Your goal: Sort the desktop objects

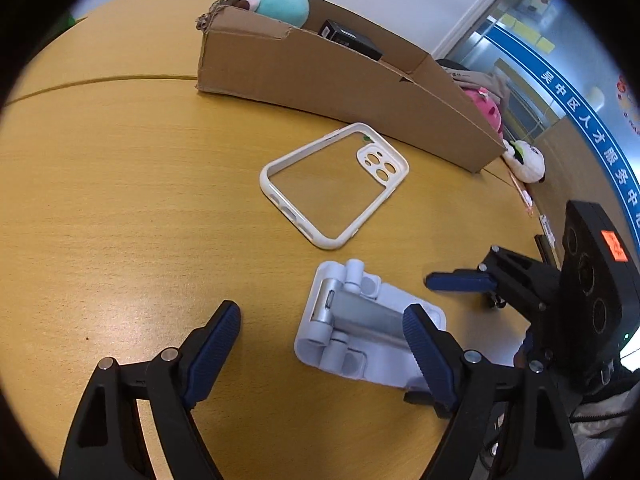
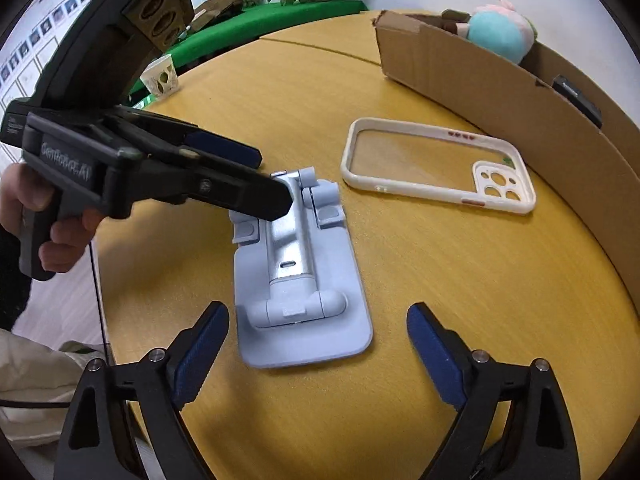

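Observation:
A pale blue folded phone stand (image 1: 360, 328) (image 2: 304, 272) lies flat on the wooden table. My left gripper (image 1: 320, 314) (image 2: 272, 178) is open and hovers over one end of the stand, its fingers either side of it. My right gripper (image 2: 316, 314) is open at the opposite end, and the stand's base lies between its blue pads; one of its fingers (image 1: 460, 282) shows in the left wrist view. Neither gripper's pads press on the stand. Beyond it lies a white-rimmed clear phone case (image 1: 325, 244) (image 2: 420, 194), face up.
A long cardboard box (image 1: 320, 76) (image 2: 500, 92) stands behind the case, holding a teal plush (image 1: 280, 0) (image 2: 500, 36) and a black box (image 1: 352, 40). Pink (image 1: 490, 108) and white (image 1: 528, 160) plush toys sit past its end. A paper cup (image 2: 160, 76) is at the far edge.

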